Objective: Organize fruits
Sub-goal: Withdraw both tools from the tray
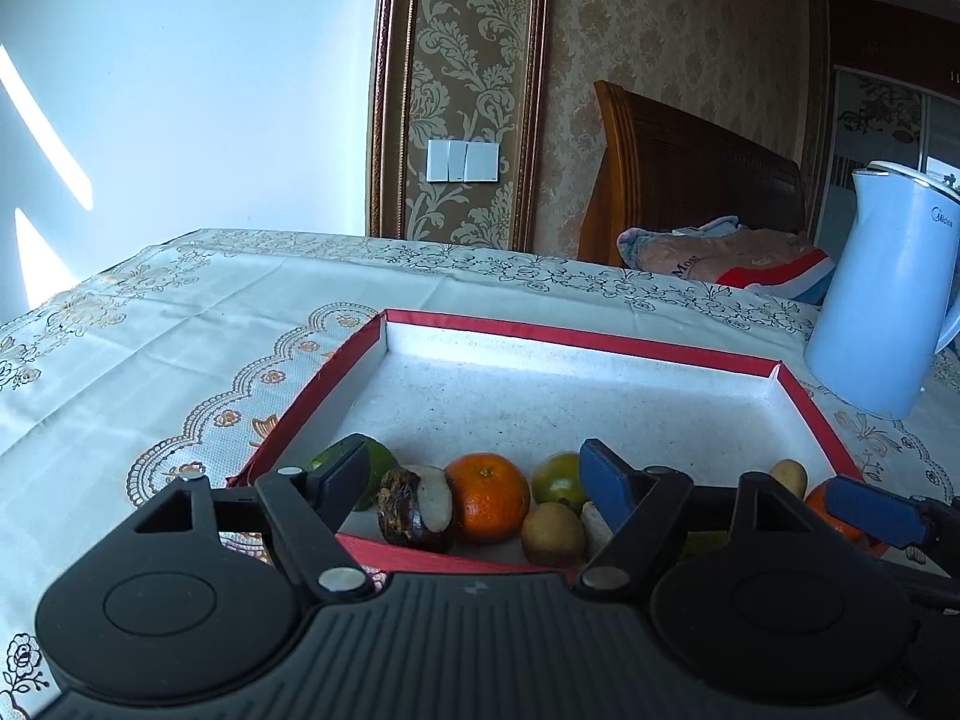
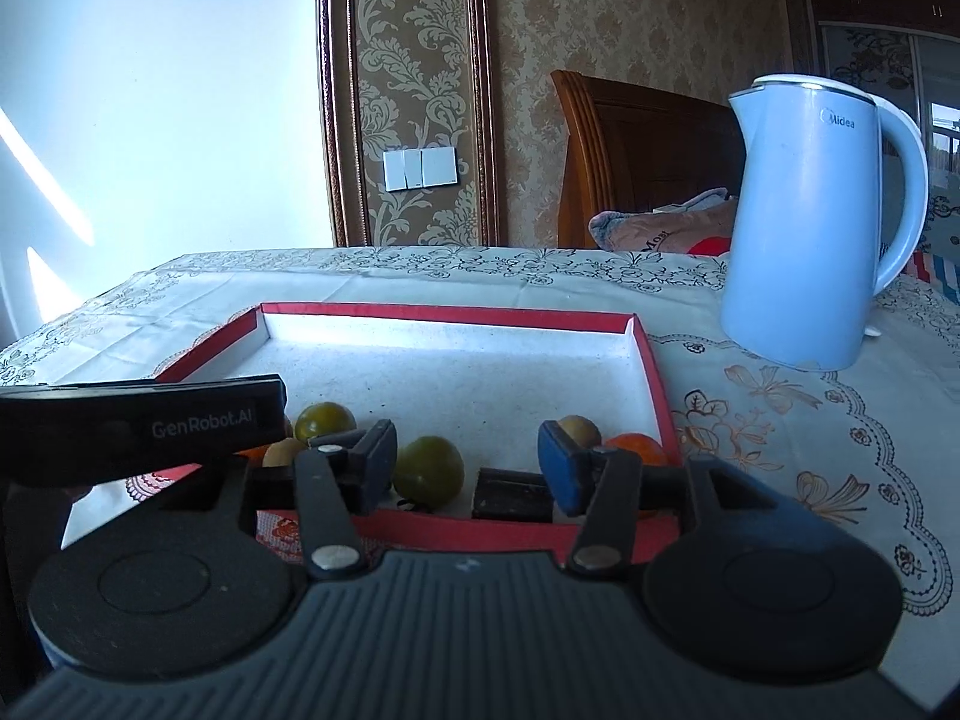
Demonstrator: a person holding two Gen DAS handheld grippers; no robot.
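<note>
Round orange and green fruits (image 1: 489, 495) lie clustered along the near wall of the shallow red-rimmed cardboard tray (image 1: 576, 336) on the cloth-covered worktop (image 1: 150, 324). The left hand-held gripper (image 1: 477, 480) hangs wide open over them, holding nothing; the right hand-held gripper (image 2: 468, 462) likewise gapes empty above a green fruit (image 2: 429, 471).

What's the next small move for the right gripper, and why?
Probably ease the right gripper forward and down around the green fruit. Its jaws stand open and empty, and that fruit lies loose between the fingertips near the front wall of the red box; the left gripper is open too.
</note>
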